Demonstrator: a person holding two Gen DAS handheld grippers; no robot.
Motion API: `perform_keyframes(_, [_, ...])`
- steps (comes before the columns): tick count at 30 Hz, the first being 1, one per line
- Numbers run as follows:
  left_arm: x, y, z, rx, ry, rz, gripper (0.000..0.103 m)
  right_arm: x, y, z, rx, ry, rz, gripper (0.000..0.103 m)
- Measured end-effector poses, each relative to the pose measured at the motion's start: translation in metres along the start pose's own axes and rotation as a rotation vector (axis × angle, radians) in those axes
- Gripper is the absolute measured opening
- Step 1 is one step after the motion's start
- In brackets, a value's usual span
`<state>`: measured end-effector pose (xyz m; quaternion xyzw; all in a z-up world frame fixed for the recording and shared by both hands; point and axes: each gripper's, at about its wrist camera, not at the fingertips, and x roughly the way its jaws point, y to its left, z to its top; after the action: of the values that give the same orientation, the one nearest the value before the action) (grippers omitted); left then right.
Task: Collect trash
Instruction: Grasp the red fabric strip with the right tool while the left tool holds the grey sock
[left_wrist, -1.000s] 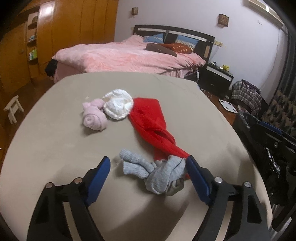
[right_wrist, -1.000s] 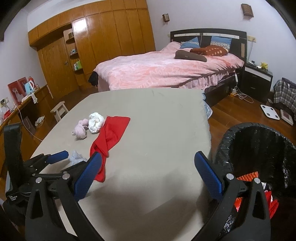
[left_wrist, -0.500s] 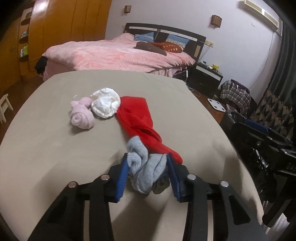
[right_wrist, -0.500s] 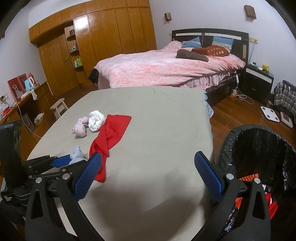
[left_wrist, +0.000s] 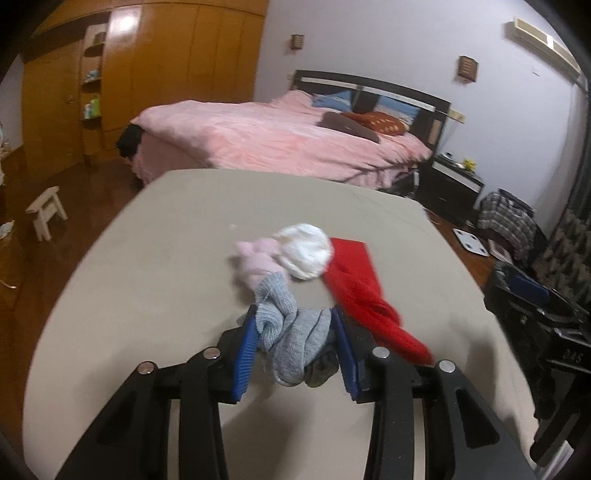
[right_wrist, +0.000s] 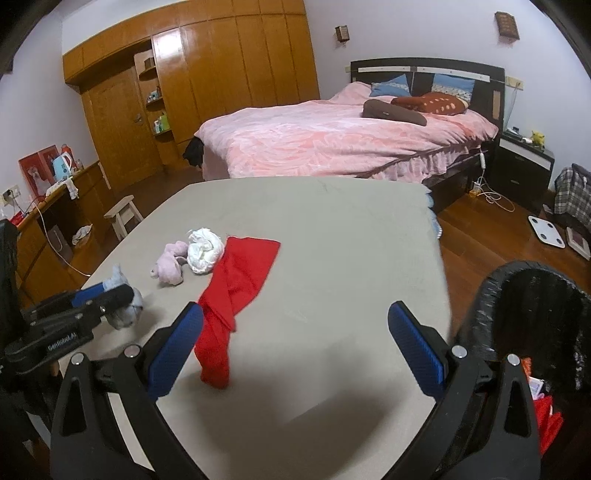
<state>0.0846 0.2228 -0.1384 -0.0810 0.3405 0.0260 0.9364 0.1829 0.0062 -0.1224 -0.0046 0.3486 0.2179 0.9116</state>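
While the grey sock (left_wrist: 291, 332) is clamped by the left tool (left_wrist: 295, 347) | right tool (right_wrist: 295, 347) is held apart, empty | red cloth (right_wrist: 236, 280) is left on desk (right_wrist: 332, 229)

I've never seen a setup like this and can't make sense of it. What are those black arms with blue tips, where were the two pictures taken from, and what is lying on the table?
There is no robot here. A person holds a pair of hand tongs in each hand, and each carries a wide-angle camera looking out along its two blue-padded fingers. One picture is taken from the left tongs, the other from the right tongs, which also sees the left pair from the side.

On the beige table lie a red cloth, a white wad and a pink bundle. The left tongs are closed on a grey sock bundle, its pads pressing both sides. The right tongs are open and hold nothing. Beside the table stands a bin with a black liner, some rubbish already inside.
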Motion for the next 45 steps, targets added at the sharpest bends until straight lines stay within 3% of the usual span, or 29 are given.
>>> perform_keyframes(5, [0.006, 0.021, 0.004, -0.028, -0.005, 0.056, 0.039, 0.022, 0.016, 0.006, -0.003, 0.021, 0.014, 0.097])
perform_keyframes(15, [0.009, 0.036, 0.004, -0.047, -0.004, 0.095, 0.039, 0.069, 0.046, 0.010, -0.051, 0.091, 0.023, 0.095])
perform_keyframes(17, [0.009, 0.038, 0.004, -0.052, -0.005, 0.100, 0.039, 0.077, 0.050, 0.011, -0.051, 0.110, 0.023, 0.088])
perform_keyframes(22, [0.010, 0.044, 0.004, -0.063, -0.004, 0.108, 0.039, 0.095, 0.054, 0.010, -0.041, 0.154, 0.010, 0.080])
perform_keyframes(27, [0.011, 0.047, 0.004, -0.068, 0.000, 0.119, 0.039, 0.106, 0.057, 0.006, -0.036, 0.207, 0.037, 0.063])
perform_keyframes(30, [0.012, 0.047, 0.004, -0.069, 0.003, 0.122, 0.039, 0.108, 0.059, 0.003, -0.032, 0.228, 0.066, 0.046])
perform_keyframes(34, [0.012, 0.044, 0.005, -0.066, 0.004, 0.121, 0.039, 0.104, 0.064, -0.001, -0.038, 0.241, 0.112, 0.016])
perform_keyframes(45, [0.002, 0.029, 0.012, -0.046, -0.015, 0.108, 0.039, 0.067, 0.056, 0.009, -0.011, 0.171, 0.143, 0.010])
